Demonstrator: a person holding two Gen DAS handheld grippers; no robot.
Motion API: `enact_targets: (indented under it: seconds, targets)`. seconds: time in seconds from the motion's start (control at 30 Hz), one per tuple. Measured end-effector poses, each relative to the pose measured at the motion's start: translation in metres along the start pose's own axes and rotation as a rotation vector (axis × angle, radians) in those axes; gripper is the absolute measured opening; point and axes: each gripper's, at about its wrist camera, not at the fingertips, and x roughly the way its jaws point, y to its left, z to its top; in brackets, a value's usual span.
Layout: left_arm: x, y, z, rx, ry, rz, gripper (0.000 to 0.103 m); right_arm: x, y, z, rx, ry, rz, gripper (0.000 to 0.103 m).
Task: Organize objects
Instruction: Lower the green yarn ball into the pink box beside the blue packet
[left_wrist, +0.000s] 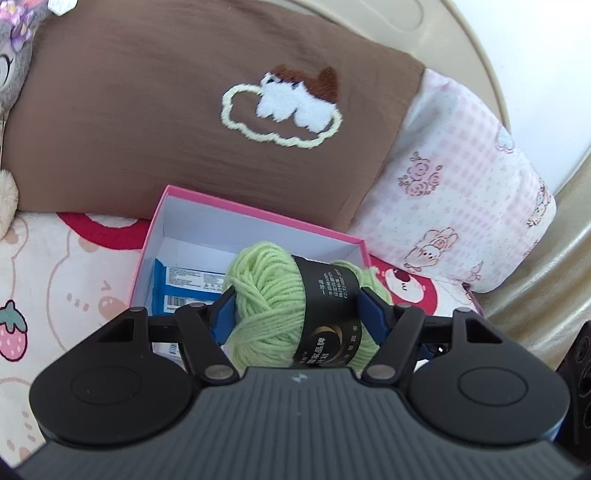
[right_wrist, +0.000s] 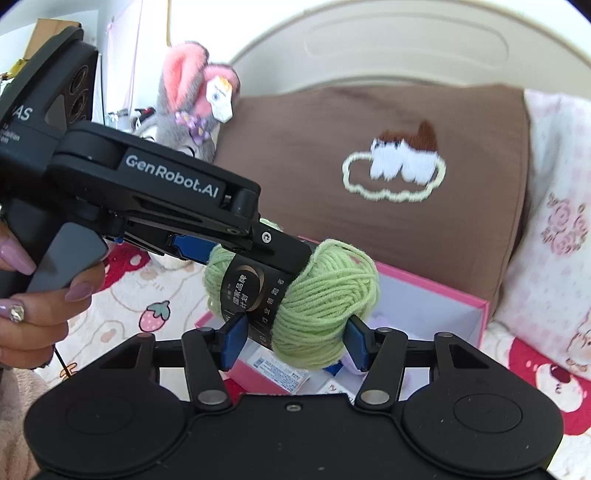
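A light green yarn ball (left_wrist: 266, 295) with a black label hangs over an open pink box (left_wrist: 258, 210). My left gripper (left_wrist: 298, 301) is shut on it, one blue pad on each side. In the right wrist view the left gripper (right_wrist: 291, 254) reaches in from the left, a finger across the top of the yarn ball (right_wrist: 325, 291). My right gripper (right_wrist: 295, 334) grips the same ball lower down, and its blue pads touch both sides. The pink box (right_wrist: 443, 286) lies just behind and below. A blue packet (left_wrist: 184, 288) lies inside the box.
The box sits on a bedspread with strawberry prints (left_wrist: 55, 295). A brown pillow (left_wrist: 147, 110) leans behind it, with a pink checked pillow (left_wrist: 461, 184) to the right. A grey plush rabbit (right_wrist: 192, 92) sits at the back left. A person's hand (right_wrist: 44, 295) holds the left gripper's handle.
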Motion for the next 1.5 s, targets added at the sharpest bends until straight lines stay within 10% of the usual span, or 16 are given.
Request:
enact_targets:
  seconds: [0.53, 1.5]
  targets:
    - [0.059, 0.038, -0.008, 0.004, 0.061, 0.126, 0.066, 0.072, -0.040, -0.024, 0.350, 0.148, 0.160, 0.059]
    - [0.088, 0.051, -0.025, 0.032, 0.119, 0.289, 0.059, 0.089, -0.027, -0.055, 0.413, 0.128, 0.146, 0.058]
